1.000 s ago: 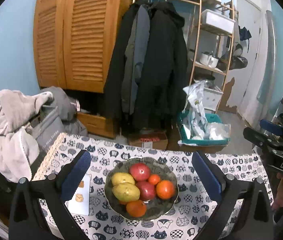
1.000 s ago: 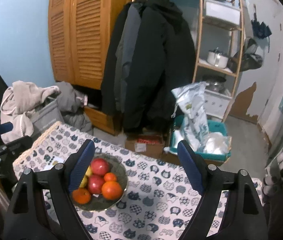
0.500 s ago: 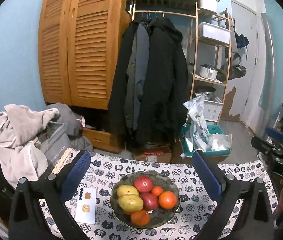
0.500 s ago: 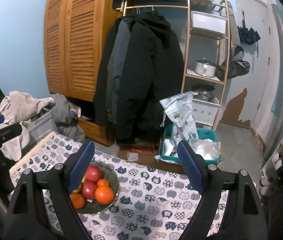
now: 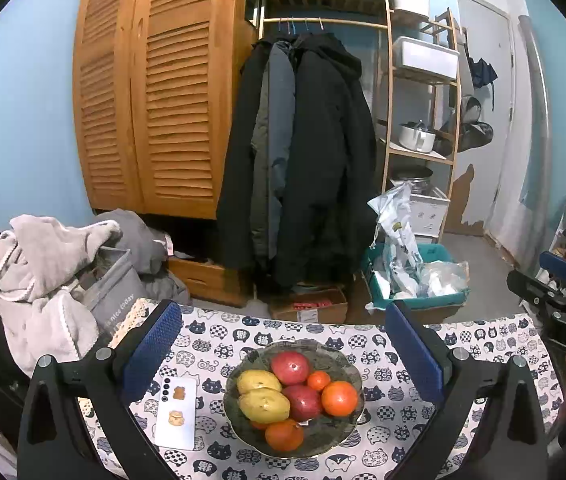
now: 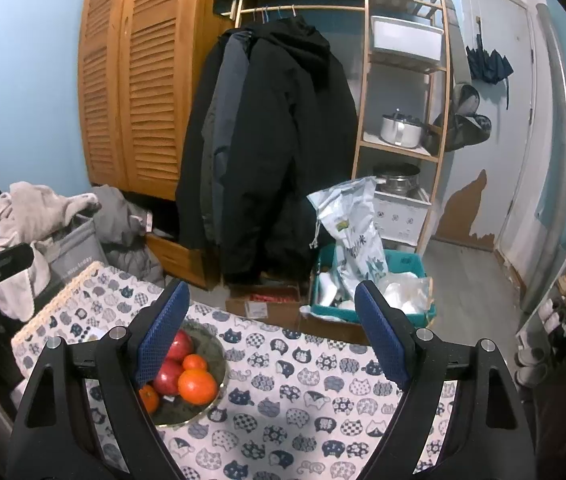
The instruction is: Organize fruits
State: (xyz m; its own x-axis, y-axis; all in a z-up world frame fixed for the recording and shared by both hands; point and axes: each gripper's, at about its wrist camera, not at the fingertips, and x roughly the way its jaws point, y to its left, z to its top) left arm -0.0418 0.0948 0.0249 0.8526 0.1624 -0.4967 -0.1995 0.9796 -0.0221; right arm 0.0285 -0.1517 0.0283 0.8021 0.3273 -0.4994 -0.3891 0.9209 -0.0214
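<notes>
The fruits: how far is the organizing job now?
All visible fruits sit in the bowl: two yellow ones, two red apples and oranges. None lies on the cat-print tablecloth. Nothing is in hand: the left tool and right tool are open and empty above the table. Whether anything is left cannot be told.

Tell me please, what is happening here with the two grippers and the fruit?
A person holds two black grippers with blue pads over a table with a cat-print cloth. The left gripper and the right gripper are both open and hold nothing. All the fruit, yellow, red and orange, lies in the round grey-green bowl. A white phone lies beside the bowl.
</notes>
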